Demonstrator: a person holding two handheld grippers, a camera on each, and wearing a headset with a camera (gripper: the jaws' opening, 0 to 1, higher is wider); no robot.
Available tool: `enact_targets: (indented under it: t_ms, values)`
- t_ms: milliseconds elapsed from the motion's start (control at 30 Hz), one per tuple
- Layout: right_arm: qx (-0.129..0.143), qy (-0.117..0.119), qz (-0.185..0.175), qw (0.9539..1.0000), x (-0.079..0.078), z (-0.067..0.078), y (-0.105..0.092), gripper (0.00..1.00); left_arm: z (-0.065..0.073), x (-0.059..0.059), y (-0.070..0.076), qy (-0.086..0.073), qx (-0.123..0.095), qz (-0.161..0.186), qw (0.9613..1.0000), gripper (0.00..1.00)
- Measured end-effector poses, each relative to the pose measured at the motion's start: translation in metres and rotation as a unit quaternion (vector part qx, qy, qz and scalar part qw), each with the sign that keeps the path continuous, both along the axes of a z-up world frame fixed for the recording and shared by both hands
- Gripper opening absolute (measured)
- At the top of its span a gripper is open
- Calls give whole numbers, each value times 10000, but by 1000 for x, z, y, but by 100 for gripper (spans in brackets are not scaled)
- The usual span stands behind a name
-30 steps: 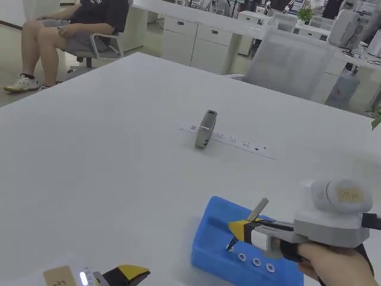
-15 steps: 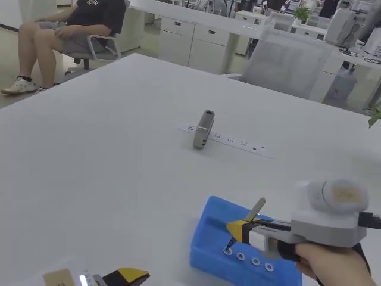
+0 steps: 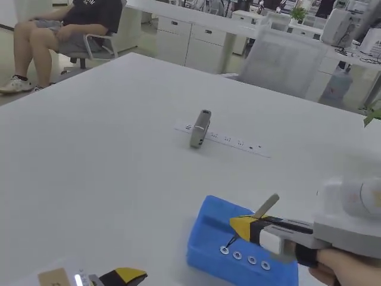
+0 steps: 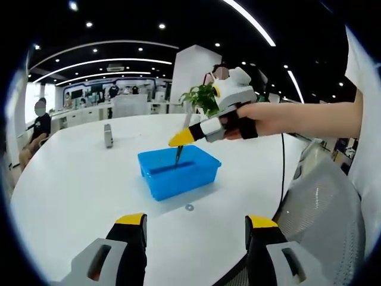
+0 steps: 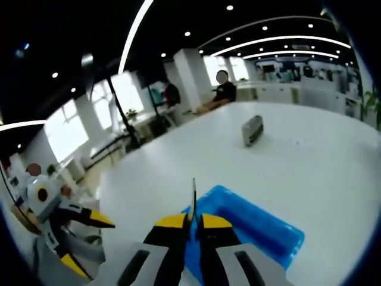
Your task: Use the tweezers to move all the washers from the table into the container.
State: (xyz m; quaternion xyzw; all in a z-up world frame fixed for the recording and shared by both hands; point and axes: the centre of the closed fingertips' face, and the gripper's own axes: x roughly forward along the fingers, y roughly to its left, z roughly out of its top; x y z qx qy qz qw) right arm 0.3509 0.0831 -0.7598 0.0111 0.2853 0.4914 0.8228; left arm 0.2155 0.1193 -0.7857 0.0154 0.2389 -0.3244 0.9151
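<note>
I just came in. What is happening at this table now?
A person holds a gripper in each hand. The right gripper is shut on the tweezers, whose tip points down into the blue container. Four washers seem to lie inside it; one more washer lies on the table beside it. The left gripper is open and holds nothing.

L gripper (image 3: 127,276) cut off by btm edge, head view.
</note>
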Motion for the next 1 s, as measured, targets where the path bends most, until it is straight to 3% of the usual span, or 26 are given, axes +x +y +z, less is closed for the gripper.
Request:
enact_targets:
  t_ms: [100,200,433,700,1000]
  values:
    - [195,85,166,9996,-14,8,5,4,0,0,0,-1,1,-12,10000,67]
    - [221,238,444,9985,-30,4,11,4,0,0,0,-7,-8,-11,10000,67]
    - [-23,497,690,9964,-51,-29,15,4,0,0,-1,9,-13,-27,10000,67]
    - [-375,504,863,9943,-59,-51,13,4,-1,-2,-2,22,1,-80,10000,67]
    - [-575,434,953,9928,-58,-62,12,5,-1,-2,-2,33,9,-78,10000,67]
